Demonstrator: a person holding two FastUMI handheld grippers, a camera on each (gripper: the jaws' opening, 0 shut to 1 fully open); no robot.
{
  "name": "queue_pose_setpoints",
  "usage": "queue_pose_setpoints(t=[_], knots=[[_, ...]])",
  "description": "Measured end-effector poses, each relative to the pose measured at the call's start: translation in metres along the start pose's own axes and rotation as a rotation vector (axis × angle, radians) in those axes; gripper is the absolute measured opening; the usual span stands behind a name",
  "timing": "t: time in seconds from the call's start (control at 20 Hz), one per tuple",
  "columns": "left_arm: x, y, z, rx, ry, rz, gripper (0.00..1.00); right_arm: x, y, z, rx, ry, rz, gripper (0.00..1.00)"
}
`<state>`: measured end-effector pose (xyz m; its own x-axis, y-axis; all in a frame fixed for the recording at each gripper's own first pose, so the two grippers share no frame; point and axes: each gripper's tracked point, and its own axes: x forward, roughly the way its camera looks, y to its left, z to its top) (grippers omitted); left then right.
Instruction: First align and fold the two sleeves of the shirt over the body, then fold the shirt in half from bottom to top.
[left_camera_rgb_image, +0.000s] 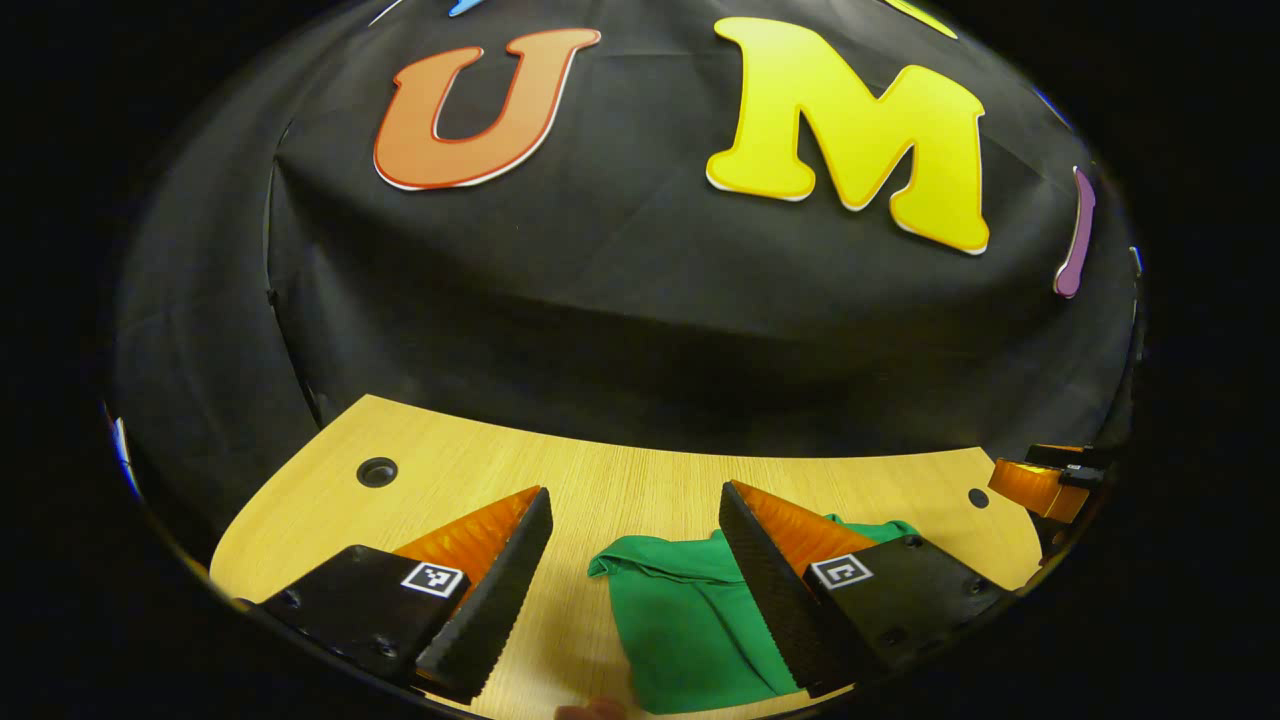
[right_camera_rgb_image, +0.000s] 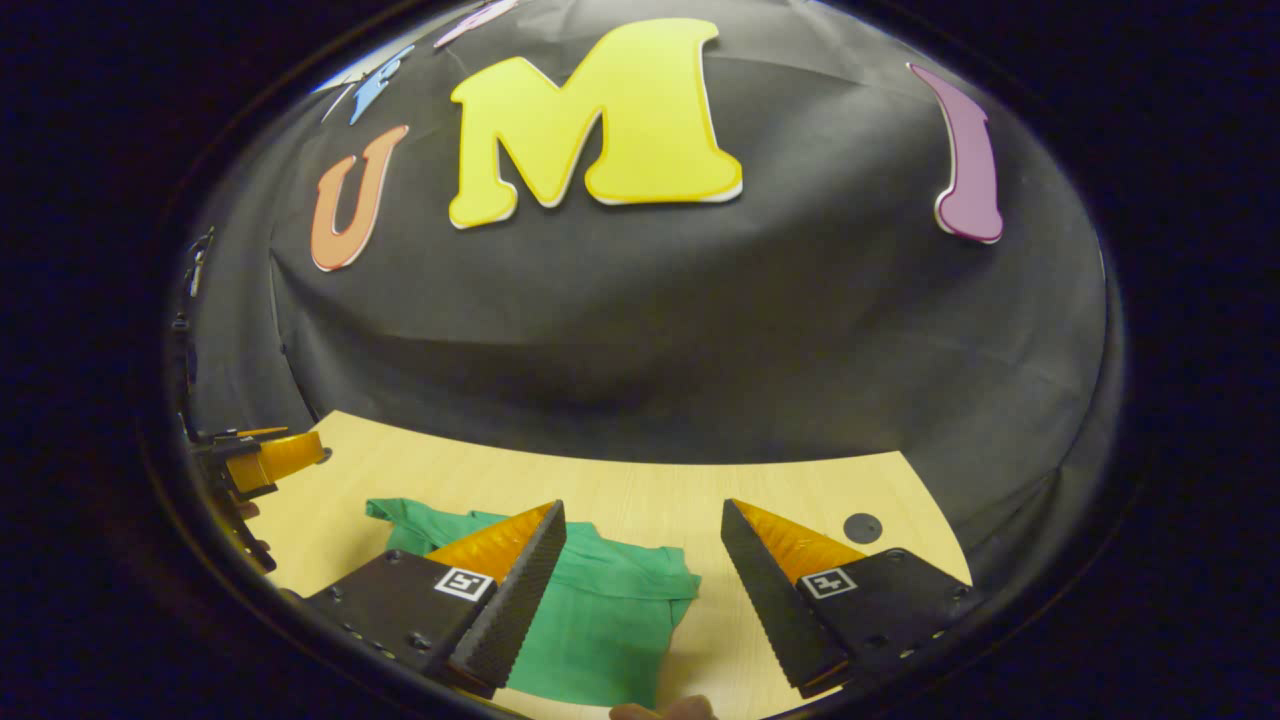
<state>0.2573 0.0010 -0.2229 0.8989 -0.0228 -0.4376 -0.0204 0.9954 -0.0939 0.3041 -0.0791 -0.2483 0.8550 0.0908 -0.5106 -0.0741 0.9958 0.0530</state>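
Green cotton-like cloth lies nearest to me: the polo shirt (left_camera_rgb_image: 690, 630) sits flat on the tabletop (left_camera_rgb_image: 620, 490), its collar end pointing away toward the booth wall, and it looks already narrowed into a compact rectangle with a short sleeve edge (left_camera_rgb_image: 640, 565) turned in. My left gripper (left_camera_rgb_image: 635, 590) hangs above its left side with the fingers spread wide and holding nothing; my right gripper (right_camera_rgb_image: 640, 590) hangs above its right side, fingers likewise parted and empty, the shirt (right_camera_rgb_image: 600, 620) showing between and under them. In the left gripper view the other gripper (left_camera_rgb_image: 1040, 485) peeks in at the far right, apart from the cloth. I judge the sleeves are either folded or nearly so, so the step in hand is probably the bottom-to-top fold; the hem is at the very bottom edge and I cannot see it well. Next I would need to lower both sets of fingers to the near corners, pinch through all layers evenly, and carry them up to the collar together. Farther off, the light wood has round holes (left_camera_rgb_image: 377, 471). No brand or readable writing shows on the shirt; the fingers carry only small square black-and-white markers (left_camera_rgb_image: 432, 579).
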Motion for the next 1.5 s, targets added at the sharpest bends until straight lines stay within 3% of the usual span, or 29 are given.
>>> queue_pose_setpoints(t=[0.05,0.1,0.15,0.2,0.3,0.35,0.4,0.55,0.65,0.75,0.85,1.05,1.15,1.35,1.5], knots=[[-0.014,-0.001,0.006,-0.001,-0.016,-0.005,1.00,-0.015,0.004,0.005,-0.004,-0.018,0.000,0.92],[-0.028,-0.001,0.008,0.001,-0.019,-0.009,1.00,-0.030,0.009,0.010,-0.010,-0.035,0.001,0.96],[-0.045,0.000,0.013,0.010,-0.027,-0.006,1.00,-0.048,0.014,0.013,-0.015,-0.052,0.001,0.92],[-0.063,0.001,0.020,0.019,-0.046,-0.003,1.00,-0.065,0.019,0.017,-0.021,-0.065,0.000,0.95],[-0.103,0.004,0.033,0.034,-0.083,0.005,1.00,-0.104,0.029,0.023,-0.016,-0.087,0.000,0.92],[-0.123,0.006,0.041,0.043,-0.104,0.011,1.00,-0.124,0.034,0.028,-0.011,-0.101,-0.002,0.95],[-0.144,0.007,0.047,0.049,-0.126,0.015,1.00,-0.145,0.037,0.031,-0.007,-0.119,-0.006,0.92],[-0.202,0.005,0.059,0.073,-0.174,0.022,1.00,-0.206,0.045,0.036,0.001,-0.174,-0.035,0.95],[-0.237,-0.006,0.062,0.072,-0.201,0.001,1.00,-0.244,0.052,0.039,0.000,-0.217,-0.043,0.92],[-0.268,-0.015,0.064,0.083,-0.229,-0.020,1.00,-0.278,0.057,0.038,0.011,-0.252,-0.055,0.99],[-0.293,-0.024,0.064,0.101,-0.251,-0.045,1.00,-0.307,0.062,0.036,0.016,-0.280,-0.061,0.95],[-0.327,-0.023,0.059,0.105,-0.294,-0.049,1.00,-0.345,0.067,0.025,-0.017,-0.309,-0.078,0.99],[-0.332,-0.030,0.056,0.107,-0.299,-0.045,1.00,-0.358,0.073,0.020,-0.002,-0.319,-0.072,0.93],[-0.330,-0.035,0.054,0.107,-0.321,-0.034,1.00,-0.364,0.081,0.022,-0.005,-0.335,-0.061,0.96],[-0.330,-0.032,0.055,0.096,-0.328,-0.018,1.00,-0.364,0.088,0.024,-0.003,-0.342,-0.049,0.92]])
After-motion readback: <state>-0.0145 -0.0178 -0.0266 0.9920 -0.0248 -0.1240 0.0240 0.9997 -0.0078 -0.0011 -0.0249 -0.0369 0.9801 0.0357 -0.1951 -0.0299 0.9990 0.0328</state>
